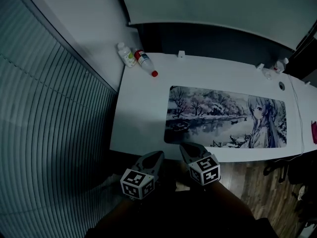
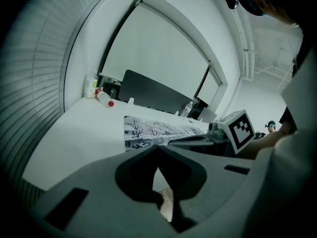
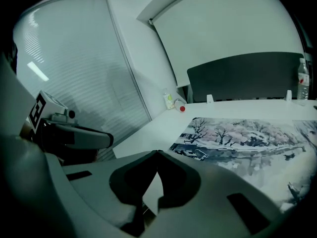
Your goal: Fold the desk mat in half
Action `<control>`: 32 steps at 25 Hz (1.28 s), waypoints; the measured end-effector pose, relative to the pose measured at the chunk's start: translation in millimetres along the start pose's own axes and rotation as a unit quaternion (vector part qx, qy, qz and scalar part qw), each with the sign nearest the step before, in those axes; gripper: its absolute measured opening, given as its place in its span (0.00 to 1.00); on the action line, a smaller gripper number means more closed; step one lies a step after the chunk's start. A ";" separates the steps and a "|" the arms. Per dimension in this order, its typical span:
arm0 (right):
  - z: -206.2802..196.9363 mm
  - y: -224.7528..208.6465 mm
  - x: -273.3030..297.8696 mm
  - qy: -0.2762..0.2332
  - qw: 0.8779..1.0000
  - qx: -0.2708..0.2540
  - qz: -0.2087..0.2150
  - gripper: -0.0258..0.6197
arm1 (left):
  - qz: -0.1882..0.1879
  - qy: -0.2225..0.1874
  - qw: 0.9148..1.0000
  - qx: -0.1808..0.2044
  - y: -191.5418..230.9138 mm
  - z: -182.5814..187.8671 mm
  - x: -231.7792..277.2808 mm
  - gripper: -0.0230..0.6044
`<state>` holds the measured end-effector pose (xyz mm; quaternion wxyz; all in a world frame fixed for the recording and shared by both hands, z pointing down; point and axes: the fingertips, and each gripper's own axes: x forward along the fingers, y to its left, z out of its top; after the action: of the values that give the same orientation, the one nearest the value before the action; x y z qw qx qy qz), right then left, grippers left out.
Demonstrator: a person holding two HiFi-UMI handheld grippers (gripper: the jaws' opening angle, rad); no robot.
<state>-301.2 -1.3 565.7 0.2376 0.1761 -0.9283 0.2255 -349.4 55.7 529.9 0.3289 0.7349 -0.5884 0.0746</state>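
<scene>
Two pairs of fingers were pressed shut with nothing between them: my left gripper (image 2: 158, 150) and my right gripper (image 3: 157, 155) hung side by side, short of the work. Just ahead of the right fingers lay the near left corner of the desk mat (image 1: 225, 118), which was flat and fully spread on the white bench (image 1: 141, 118). The left fingers appeared just short of the bench's near edge. Well ahead, past the mat's left end, two bottles (image 1: 138, 58) lay at the far corner, clear of any fold, I judged. To do this well I reckoned I should open both pairs and work a lower finger under the thin mat at each corner of one end. Then I should pinch, lift evenly and carry that end over until the edges met.
</scene>
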 end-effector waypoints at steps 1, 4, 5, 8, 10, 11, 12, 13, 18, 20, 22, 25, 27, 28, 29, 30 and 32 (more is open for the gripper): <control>-0.7 0.8 5.5 0.004 1.000 -0.002 -0.003 0.08 | -0.002 0.003 1.000 0.000 3.9 0.0 0.3 0.05; -3.3 5.5 21.2 0.021 0.999 -0.024 -0.006 0.08 | -0.009 0.010 1.000 -0.004 11.9 0.9 1.8 0.05; -5.0 7.1 26.2 0.029 0.999 -0.038 -0.007 0.08 | -0.012 0.012 1.000 -0.004 13.6 0.8 2.6 0.05; -12.7 9.0 42.3 0.050 0.997 -0.062 -0.011 0.08 | -0.021 0.017 1.000 -0.001 18.3 0.2 5.3 0.05; -17.6 9.7 53.4 0.061 0.996 -0.061 -0.010 0.17 | -0.024 0.018 1.000 0.000 22.5 -0.1 5.7 0.05; -19.5 9.9 58.8 0.066 0.996 -0.060 -0.009 0.20 | -0.025 0.019 1.000 0.000 24.9 -0.7 5.7 0.05; -21.1 9.9 64.0 0.069 0.996 -0.059 -0.009 0.20 | -0.025 0.021 0.999 0.000 27.3 -1.5 5.7 0.05; -22.6 9.6 69.2 0.074 0.995 -0.060 -0.009 0.20 | -0.025 0.023 0.999 0.000 29.7 -2.0 5.8 0.05; -35.6 11.7 93.0 0.109 0.988 -0.105 -0.012 0.26 | -0.022 0.027 0.999 -0.004 42.7 -6.0 3.6 0.05; -41.1 11.3 99.4 0.127 0.982 -0.137 -0.020 0.27 | -0.020 0.028 0.999 -0.006 46.0 -6.8 1.9 0.05; -47.2 7.4 103.8 0.147 0.974 -0.166 -0.034 0.27 | -0.019 0.028 0.999 -0.008 48.6 -7.2 0.3 0.05; -55.4 2.1 107.7 0.165 0.970 -0.173 -0.044 0.27 | -0.019 0.027 0.999 -0.010 51.7 -9.2 -2.1 0.05; -55.6 2.2 108.6 0.162 0.970 -0.174 -0.043 0.27 | -0.019 0.027 0.999 -0.010 52.8 -9.7 -3.8 0.05; -55.6 2.6 109.1 0.160 0.970 -0.177 -0.045 0.27 | -0.020 0.027 0.999 -0.011 52.9 -10.1 -4.7 0.05; -55.5 2.6 109.5 0.158 0.970 -0.177 -0.047 0.27 | -0.020 0.026 0.999 -0.010 52.6 -10.6 -5.5 0.05; -55.1 1.6 109.9 0.154 0.971 -0.174 -0.052 0.27 | -0.021 0.026 0.999 -0.010 52.2 -11.1 -6.1 0.05; -53.2 -3.0 110.3 0.149 0.973 -0.162 -0.065 0.27 | -0.024 0.025 0.999 -0.009 51.0 -11.1 -7.2 0.05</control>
<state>-371.7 -1.4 665.9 0.4132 0.1601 -0.8929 0.0803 -395.1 63.3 555.1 0.3515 0.7435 -0.5632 0.0800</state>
